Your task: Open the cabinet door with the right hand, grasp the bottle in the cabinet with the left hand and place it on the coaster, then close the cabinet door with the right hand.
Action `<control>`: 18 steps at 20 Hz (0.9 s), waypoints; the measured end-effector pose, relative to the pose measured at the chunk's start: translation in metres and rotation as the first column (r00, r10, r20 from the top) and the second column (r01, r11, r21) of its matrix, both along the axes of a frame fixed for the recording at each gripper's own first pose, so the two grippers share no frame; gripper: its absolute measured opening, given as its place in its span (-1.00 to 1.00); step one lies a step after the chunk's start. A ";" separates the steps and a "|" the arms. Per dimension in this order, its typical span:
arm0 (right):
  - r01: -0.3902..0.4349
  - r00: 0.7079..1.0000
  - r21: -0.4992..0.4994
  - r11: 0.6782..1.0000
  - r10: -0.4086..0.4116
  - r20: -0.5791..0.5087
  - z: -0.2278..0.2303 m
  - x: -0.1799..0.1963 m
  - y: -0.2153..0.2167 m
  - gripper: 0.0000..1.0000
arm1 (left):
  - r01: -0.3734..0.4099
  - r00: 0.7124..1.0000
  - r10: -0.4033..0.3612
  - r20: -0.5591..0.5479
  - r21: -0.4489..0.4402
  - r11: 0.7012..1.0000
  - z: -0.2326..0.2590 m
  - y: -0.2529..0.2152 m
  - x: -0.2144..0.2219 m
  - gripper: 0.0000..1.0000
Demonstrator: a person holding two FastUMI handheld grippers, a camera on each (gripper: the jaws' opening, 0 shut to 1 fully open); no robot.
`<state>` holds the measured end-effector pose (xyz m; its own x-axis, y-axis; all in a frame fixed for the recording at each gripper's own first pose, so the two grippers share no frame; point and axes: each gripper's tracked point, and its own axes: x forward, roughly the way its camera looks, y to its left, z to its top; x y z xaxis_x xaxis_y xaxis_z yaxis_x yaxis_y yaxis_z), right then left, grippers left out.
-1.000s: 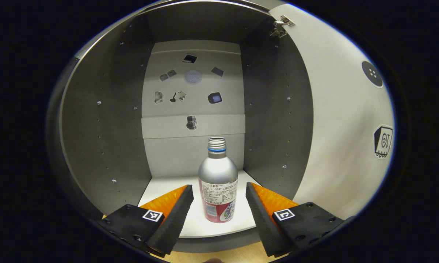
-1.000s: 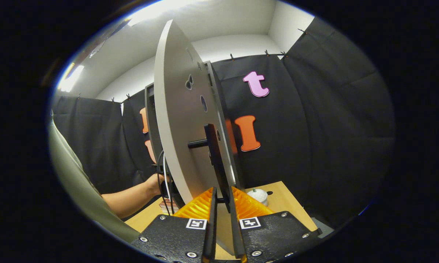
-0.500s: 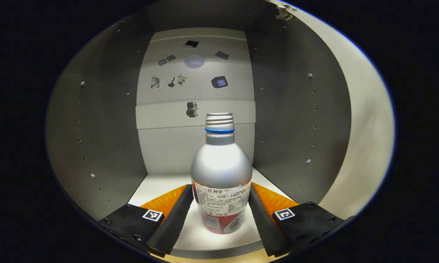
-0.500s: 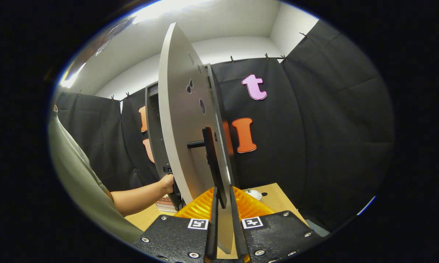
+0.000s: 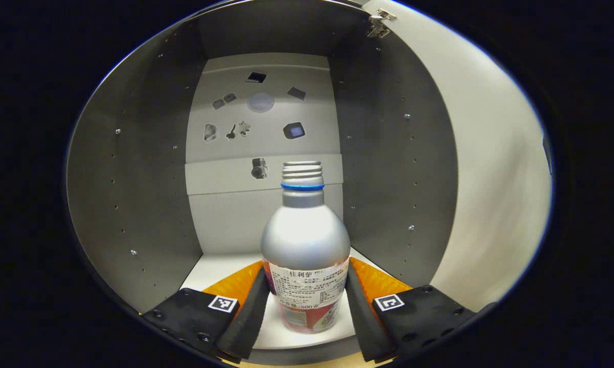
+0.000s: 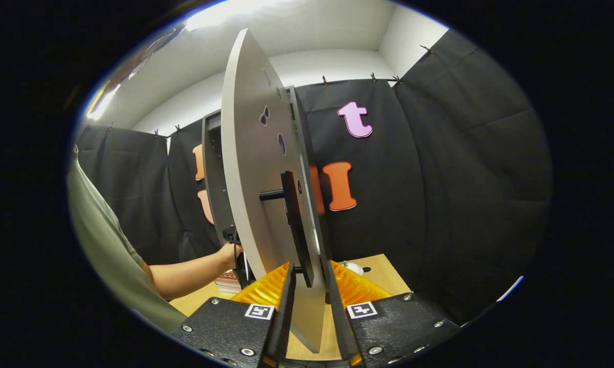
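One bottle (image 5: pixel 305 255) stands upright on the cabinet floor (image 5: pixel 225 263), centred between the side walls, with open room at 9 and 3 o'clock. The left hand-held gripper (image 5: pixel 307 301) brackets its labelled lower body; both fingers (image 5: pixel 251 317) lie against it, closed to bottle width. The cabinet door (image 6: pixel 251 204) stands open, edge-on. The right hand-held gripper (image 6: pixel 307 312) straddles the door's lower edge below one bar handle (image 6: pixel 291 225), slightly parted; contact cannot be told. A wooden tabletop (image 6: pixel 383 271) lies at 5 o'clock.
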<state>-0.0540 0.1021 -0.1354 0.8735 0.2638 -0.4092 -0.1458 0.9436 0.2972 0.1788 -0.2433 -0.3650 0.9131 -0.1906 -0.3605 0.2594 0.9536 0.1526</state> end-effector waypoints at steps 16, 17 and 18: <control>-0.007 1.000 -0.003 1.000 0.007 -0.005 -0.005 0.013 -0.009 0.14 | -0.047 0.991 0.046 0.128 0.005 0.999 0.064 0.094 -0.092 0.66; -0.005 1.000 -0.013 1.000 0.005 0.000 -0.002 0.012 -0.012 0.17 | -0.048 0.989 0.047 0.137 0.003 0.999 0.067 0.100 -0.099 0.67; 0.002 1.000 -0.026 1.000 -0.002 0.010 0.001 0.012 -0.016 0.21 | -0.051 0.988 0.051 0.146 -0.005 0.999 0.071 0.106 -0.106 0.66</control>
<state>-0.0417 0.0857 -0.1345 0.8778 0.2518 -0.4075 -0.1469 0.9512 0.2713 0.0729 -0.1378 -0.2941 0.9644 -0.1428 -0.2224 0.1853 0.9653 0.1838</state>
